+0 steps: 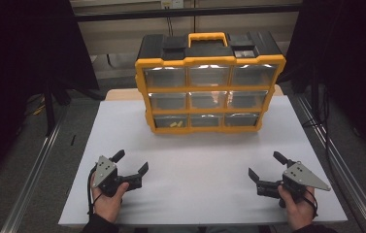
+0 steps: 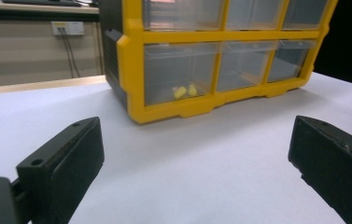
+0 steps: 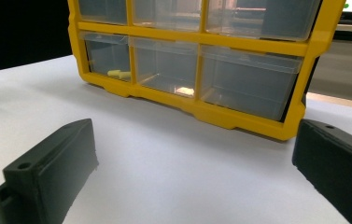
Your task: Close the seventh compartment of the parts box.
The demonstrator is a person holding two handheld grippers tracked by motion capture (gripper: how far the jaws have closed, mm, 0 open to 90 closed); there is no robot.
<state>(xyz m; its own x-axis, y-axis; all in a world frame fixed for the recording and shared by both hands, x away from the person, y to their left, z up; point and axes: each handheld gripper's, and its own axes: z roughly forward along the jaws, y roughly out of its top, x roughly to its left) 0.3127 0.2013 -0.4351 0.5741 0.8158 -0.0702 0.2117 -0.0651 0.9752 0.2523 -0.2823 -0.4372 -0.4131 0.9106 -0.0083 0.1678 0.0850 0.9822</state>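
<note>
Both tongs, left [image 1: 131, 162] & right [image 1: 264, 164], wide open, empty, near yellow drawer organizer [image 1: 208, 92] on table [image 1: 195, 160].

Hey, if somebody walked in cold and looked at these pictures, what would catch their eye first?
The yellow-and-black drawer organizer standing upright at the far middle of the white table, with nine clear drawers behind a yellow frame. Next, the small yellow pieces in its bottom-left drawer. Then the two open claws near the front edge, the left claw and the right claw, each held in a hand and holding nothing.
</note>
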